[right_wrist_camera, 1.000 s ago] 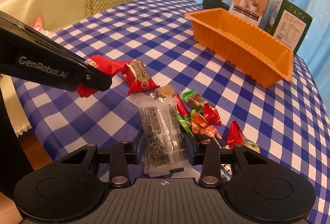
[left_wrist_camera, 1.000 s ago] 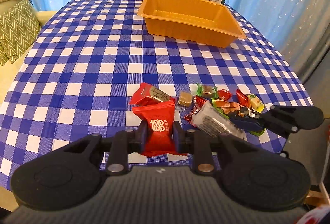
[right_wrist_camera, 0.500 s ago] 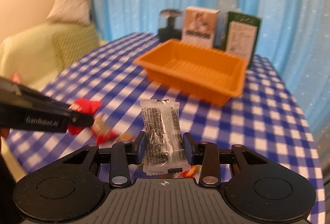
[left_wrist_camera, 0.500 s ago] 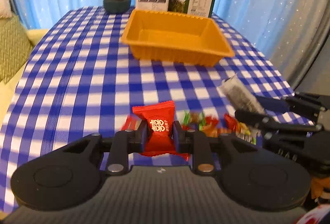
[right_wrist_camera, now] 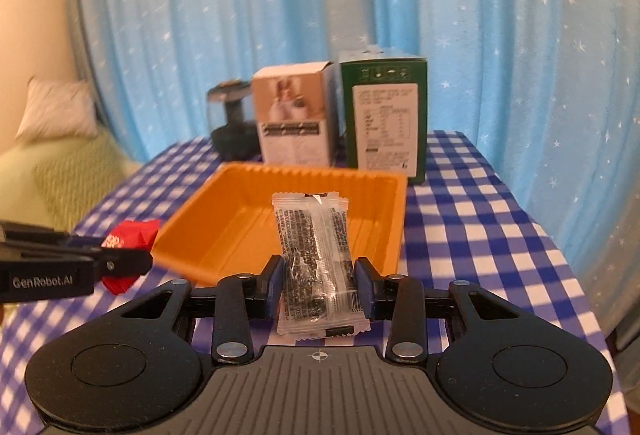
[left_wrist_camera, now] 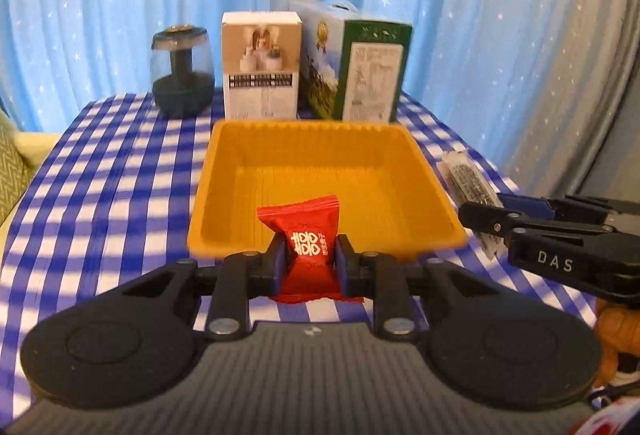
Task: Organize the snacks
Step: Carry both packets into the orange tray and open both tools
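Two grippers pinch snacks near the orange tray (left_wrist_camera: 224,171): left gripper (left_wrist_camera: 309,262) a red candy (left_wrist_camera: 306,235), right gripper (right_wrist_camera: 318,283) a clear packet (right_wrist_camera: 314,247).

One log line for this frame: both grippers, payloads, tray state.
left gripper: shut on red candy packet | right gripper: shut on clear snack packet | orange tray: empty, just ahead

Orange tray (left_wrist_camera: 224,195) interior is unobstructed and open from above. Behind it, along the desk's (left_wrist_camera: 100,195) far edge, a dark jar (left_wrist_camera: 182,75), white box (left_wrist_camera: 261,67) and green box (left_wrist_camera: 360,67) block passage.
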Motion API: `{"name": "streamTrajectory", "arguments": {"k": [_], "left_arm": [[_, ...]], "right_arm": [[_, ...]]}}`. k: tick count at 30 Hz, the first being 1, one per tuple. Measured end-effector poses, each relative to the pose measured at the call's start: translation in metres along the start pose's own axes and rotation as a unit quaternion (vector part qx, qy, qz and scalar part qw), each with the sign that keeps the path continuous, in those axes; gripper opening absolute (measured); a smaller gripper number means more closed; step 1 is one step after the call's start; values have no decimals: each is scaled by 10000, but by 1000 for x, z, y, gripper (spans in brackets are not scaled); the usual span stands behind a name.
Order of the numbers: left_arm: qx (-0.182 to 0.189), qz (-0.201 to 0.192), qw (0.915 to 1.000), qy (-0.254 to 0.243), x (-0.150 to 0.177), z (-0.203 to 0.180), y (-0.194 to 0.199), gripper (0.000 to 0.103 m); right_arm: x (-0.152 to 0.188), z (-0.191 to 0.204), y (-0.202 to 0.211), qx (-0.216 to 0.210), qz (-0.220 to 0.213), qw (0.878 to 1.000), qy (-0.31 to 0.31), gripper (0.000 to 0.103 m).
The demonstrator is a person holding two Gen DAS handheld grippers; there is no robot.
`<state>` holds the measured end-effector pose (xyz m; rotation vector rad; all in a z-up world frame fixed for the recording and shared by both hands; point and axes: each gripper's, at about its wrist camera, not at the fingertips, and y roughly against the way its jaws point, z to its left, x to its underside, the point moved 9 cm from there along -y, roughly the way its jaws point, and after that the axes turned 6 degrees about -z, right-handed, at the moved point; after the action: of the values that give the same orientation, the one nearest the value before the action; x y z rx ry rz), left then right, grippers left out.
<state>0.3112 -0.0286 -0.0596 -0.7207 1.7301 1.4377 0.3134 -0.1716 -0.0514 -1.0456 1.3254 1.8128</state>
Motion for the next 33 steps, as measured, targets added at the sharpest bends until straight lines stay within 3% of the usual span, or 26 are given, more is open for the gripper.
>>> {"name": "streamTrajectory", "arguments": {"k": [7, 18, 21, 33], "left_arm": [[-7, -144, 9998, -99, -16, 13, -54, 23], [-4, -67, 9998, 187, -12, 34, -95, 23], [-18, -47, 9992, 386, -12, 40, -98, 31], [-125, -179, 9991, 369, -15, 54, -86, 33]], "right_arm": [[-13, -14, -45, 8, -42, 9996, -267, 39], [-5, -13, -91, -138, 247, 9981, -539, 39], [-3, -15, -98, -104, 308, 9980, -544, 39], [-1, -11, -102, -203, 251, 9977, -588, 39]]}}
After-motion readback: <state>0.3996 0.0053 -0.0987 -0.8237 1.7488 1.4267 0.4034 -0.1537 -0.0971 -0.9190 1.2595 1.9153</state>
